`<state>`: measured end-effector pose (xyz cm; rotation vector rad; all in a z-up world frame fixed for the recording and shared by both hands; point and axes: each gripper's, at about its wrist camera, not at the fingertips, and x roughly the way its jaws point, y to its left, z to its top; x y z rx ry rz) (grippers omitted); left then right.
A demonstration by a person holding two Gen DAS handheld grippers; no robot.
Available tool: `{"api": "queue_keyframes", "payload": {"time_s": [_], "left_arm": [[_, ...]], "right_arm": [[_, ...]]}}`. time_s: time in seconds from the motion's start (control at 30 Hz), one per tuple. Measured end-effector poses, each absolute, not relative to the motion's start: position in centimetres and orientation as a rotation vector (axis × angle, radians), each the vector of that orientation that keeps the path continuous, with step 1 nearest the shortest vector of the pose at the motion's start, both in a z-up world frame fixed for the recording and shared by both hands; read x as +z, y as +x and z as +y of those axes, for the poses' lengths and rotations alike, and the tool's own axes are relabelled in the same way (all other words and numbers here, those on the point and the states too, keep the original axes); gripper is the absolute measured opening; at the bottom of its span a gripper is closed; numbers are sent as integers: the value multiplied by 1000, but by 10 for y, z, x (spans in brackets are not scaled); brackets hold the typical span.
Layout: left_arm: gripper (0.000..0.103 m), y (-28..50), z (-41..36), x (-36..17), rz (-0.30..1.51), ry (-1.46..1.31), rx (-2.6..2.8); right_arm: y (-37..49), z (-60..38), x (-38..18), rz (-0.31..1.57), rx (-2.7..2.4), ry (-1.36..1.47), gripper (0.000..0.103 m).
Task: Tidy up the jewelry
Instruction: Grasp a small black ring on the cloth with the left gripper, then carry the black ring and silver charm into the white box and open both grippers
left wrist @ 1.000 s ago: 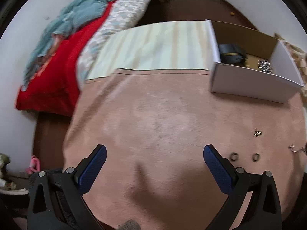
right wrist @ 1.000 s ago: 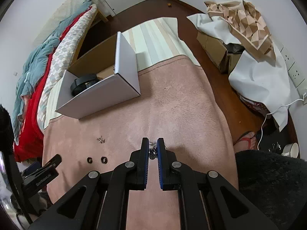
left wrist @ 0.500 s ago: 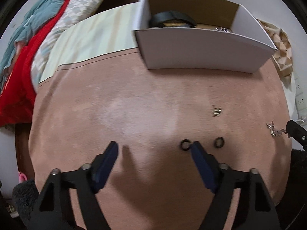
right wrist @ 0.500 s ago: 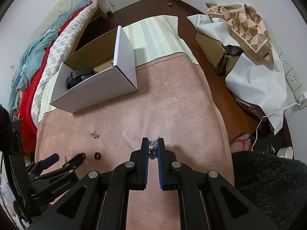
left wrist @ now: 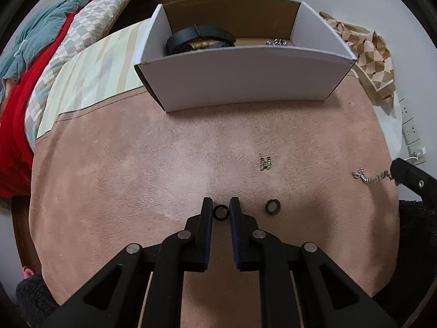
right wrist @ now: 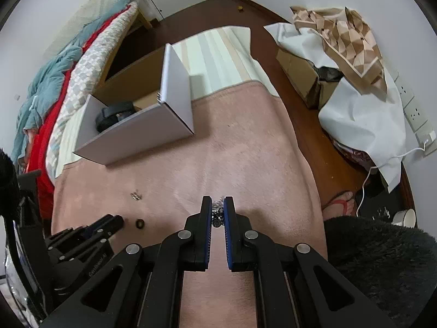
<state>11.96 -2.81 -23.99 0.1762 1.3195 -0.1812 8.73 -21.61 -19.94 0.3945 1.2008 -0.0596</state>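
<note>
On the pink blanket (left wrist: 136,177) my left gripper (left wrist: 220,211) points down, its jaws closing on a small black ring (left wrist: 220,212), the pads touching its two sides. A second black ring (left wrist: 273,207) lies just right of it, loose. A gold H-shaped piece (left wrist: 265,163) rests farther up. My right gripper (right wrist: 217,213) is shut on a silver chain (right wrist: 217,214), whose free end (left wrist: 367,177) trails on the blanket. The open white box (left wrist: 245,76) stands beyond, holding a black band (left wrist: 199,37) and some silver pieces (left wrist: 275,42).
A bed with red and teal covers (left wrist: 41,54) runs along the left. A striped cloth (right wrist: 218,52) lies under the box. Cardboard, white sheets and patterned paper (right wrist: 349,63) pile up at the right by a wall socket strip (right wrist: 415,120). A foot in a sandal (right wrist: 342,205) is beside the blanket.
My left gripper swung right and down over the blanket to the nearer black ring and closed from wide open onto it. The right gripper stayed put, still gripping the chain.
</note>
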Motion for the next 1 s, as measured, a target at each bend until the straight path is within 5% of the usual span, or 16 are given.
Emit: {"api": "queue_keyframes", "payload": {"time_s": [0.67, 1.0], "left_arm": [[10, 194, -5, -106, 1125, -41, -257], [10, 260, -15, -115, 1206, -70, -310]], "right_arm": [[150, -194, -56, 937, 144, 423, 9], [223, -182, -82, 1030, 180, 428, 9]]}}
